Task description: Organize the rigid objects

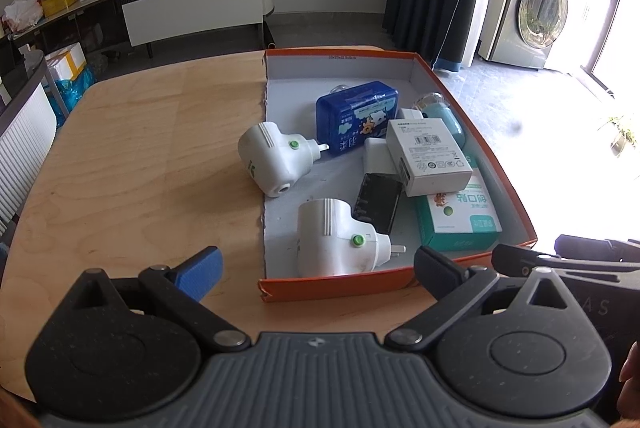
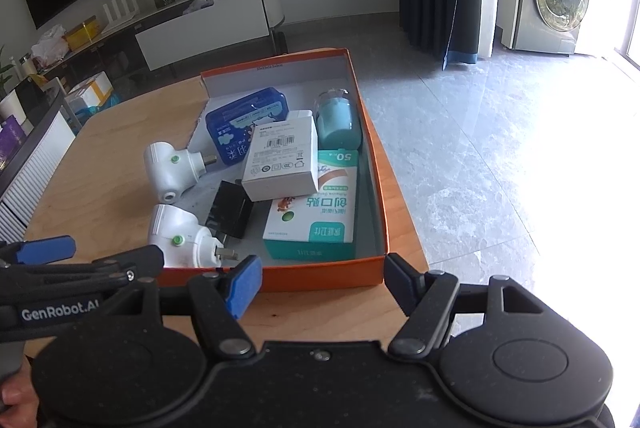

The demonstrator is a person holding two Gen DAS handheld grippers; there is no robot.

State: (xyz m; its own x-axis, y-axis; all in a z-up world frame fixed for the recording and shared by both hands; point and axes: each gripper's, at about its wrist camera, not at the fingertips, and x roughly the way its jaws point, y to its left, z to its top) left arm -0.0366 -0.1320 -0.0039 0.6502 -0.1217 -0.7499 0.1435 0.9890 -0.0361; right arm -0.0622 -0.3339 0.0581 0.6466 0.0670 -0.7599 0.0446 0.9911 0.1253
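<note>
An orange shallow box [image 1: 498,172] sits on the right part of the wooden table [image 1: 140,148]. Its left wall is folded down. Inside lie a blue tin [image 1: 356,116], a white carton [image 1: 428,156], a black charger [image 1: 378,204], a teal plaster box [image 1: 456,216], a teal bottle [image 1: 444,116] and a white plug-in device [image 1: 336,244]. A second white plug-in device [image 1: 272,158] lies across the box's left edge. My left gripper [image 1: 318,270] hovers open before the box's near wall, holding nothing. My right gripper [image 2: 324,282] is open too, empty, at the box's [image 2: 376,164] near right corner.
The table's right edge runs just beside the box, with grey floor [image 2: 480,148] beyond. A TV cabinet [image 1: 192,4] and a washing machine [image 1: 536,8] stand far behind. The left half of the table is bare wood. A hand [image 2: 12,392] shows at the frame's edge.
</note>
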